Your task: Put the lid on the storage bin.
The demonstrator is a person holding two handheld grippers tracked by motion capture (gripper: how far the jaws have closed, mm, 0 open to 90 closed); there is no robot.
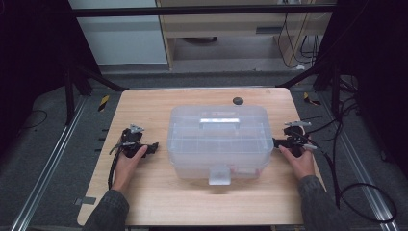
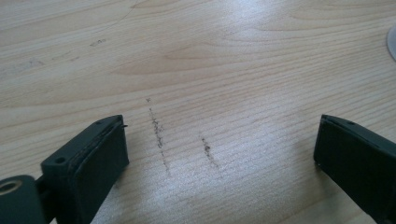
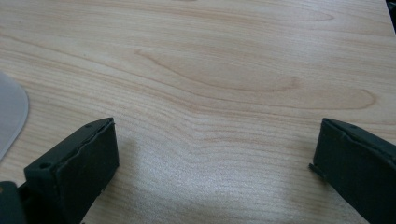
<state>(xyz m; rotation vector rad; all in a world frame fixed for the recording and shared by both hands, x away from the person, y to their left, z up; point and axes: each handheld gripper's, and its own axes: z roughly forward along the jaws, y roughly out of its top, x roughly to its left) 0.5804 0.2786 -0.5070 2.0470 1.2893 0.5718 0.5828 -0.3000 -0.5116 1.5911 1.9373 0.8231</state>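
- Translucent plastic organiser box (image 1: 217,143), lid shut and carry handle (image 1: 220,123) lying flat on top, sits on the wooden table (image 1: 144,202) between the two grippers, with its front latch (image 1: 219,174) facing the person.
- Left gripper (image 1: 153,147) rests just off the box's left side, a narrow strip of bare wood between its tips and the box wall; it does not touch the box.
- In the left gripper view its jaws stand wide apart with nothing between them, bare tabletop beneath and two short dark scuff marks (image 2: 159,133) on the wood ahead; a pale rounded edge of the box (image 2: 392,43) shows at the far right.
- Right gripper (image 1: 276,143) lies at the box's right side, its tips very close to the wall; whether they touch cannot be told.
- In the right gripper view its jaws are likewise spread wide over bare wood, empty, with a pale corner of the box (image 3: 10,116) at the left.
- Each hand (image 1: 129,161) grips its tool from behind.
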